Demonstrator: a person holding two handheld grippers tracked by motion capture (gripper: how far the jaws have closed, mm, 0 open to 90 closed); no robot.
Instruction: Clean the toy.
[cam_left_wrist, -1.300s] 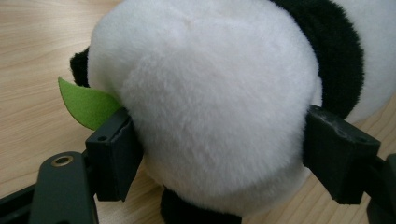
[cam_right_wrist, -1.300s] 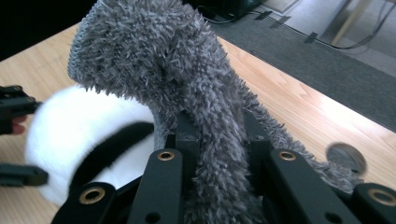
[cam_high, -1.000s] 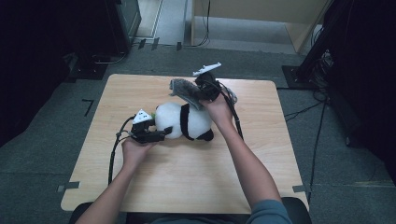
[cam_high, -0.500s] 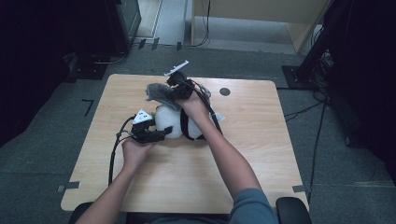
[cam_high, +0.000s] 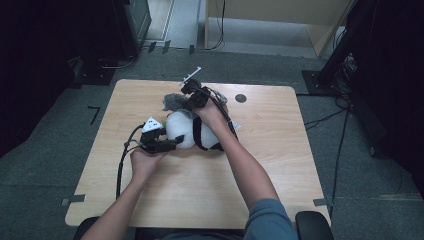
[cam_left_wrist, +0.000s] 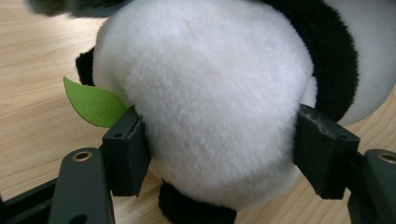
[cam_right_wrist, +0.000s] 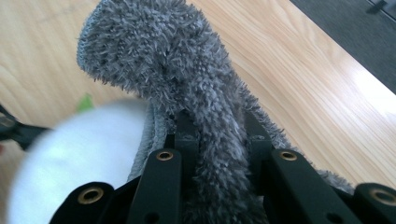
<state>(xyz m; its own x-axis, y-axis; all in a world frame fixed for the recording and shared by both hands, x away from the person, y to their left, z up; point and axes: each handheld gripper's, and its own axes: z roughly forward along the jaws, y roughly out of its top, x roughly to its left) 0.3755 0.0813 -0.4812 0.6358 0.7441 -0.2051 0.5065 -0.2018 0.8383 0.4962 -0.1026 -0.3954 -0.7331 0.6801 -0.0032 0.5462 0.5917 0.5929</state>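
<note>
**Panda clamped, grey cloth pinched above it**

The left gripper (cam_high: 172, 144) squeezes the white head of the plush panda (cam_high: 192, 132), which lies mid-table (cam_high: 280, 165); its jaws have just been closing, a green felt leaf (cam_left_wrist: 93, 102) beside one pad. The right gripper (cam_high: 192, 92) pinches a fluffy grey cloth (cam_right_wrist: 187, 79) tight, draped against the panda's far side.

We find no readable writing, label, brand name or number on anything in these views. The plush panda (cam_left_wrist: 215, 93), the grey fuzzy cloth (cam_right_wrist: 187, 74) and the wooden surface (cam_high: 280, 170) all carry no lettering that we can make out.
</note>
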